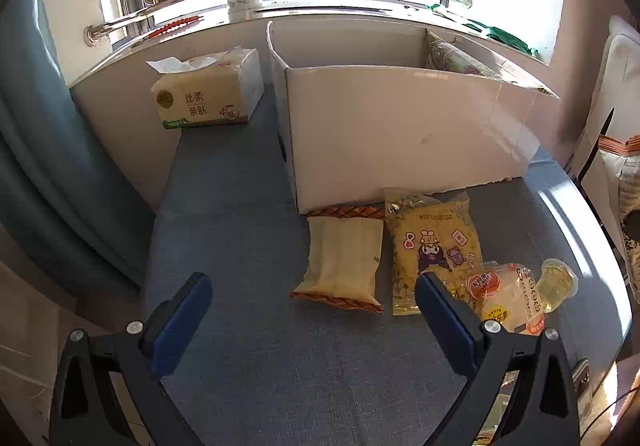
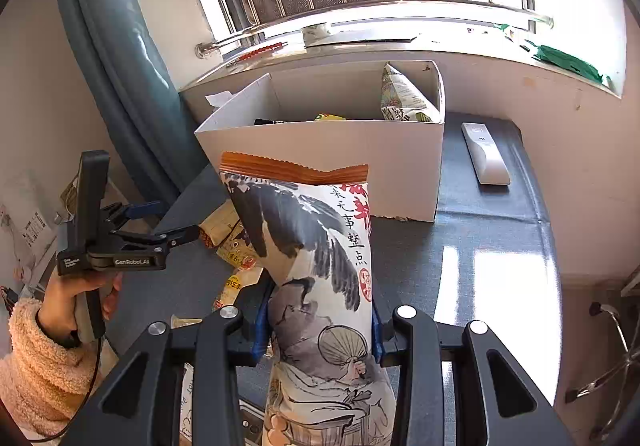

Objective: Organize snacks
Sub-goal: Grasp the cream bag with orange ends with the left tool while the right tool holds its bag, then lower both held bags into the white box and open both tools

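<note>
1. The right tongs (image 2: pixel 318 330) are clamped on a tall snack bag (image 2: pixel 316 266) printed with ink-style figures and an orange top seal; the blue pads press its sides and the bag stands upright between them.
2. The left tongs (image 1: pixel 314 296) stand wide open over the blue-grey table (image 1: pixel 240 246), with nothing between the pads.
3. A white cardboard box (image 1: pixel 400 133) sits at the back of the table below the window sill; a green patterned bag (image 2: pixel 402 95) leans in its far right corner.
4. In front of the box lie a cream packet (image 1: pixel 342 260), a yellow cartoon packet (image 1: pixel 434 246), a clear wrapped bun (image 1: pixel 508 298) and a small jelly cup (image 1: pixel 556 282), close together.
5. A tissue pack (image 1: pixel 208 91) rests left of the box; a white remote (image 2: pixel 486 153) lies to its right.
6. A hand (image 2: pixel 76 298) in a fluffy sleeve holds the left tool's handle.
</note>
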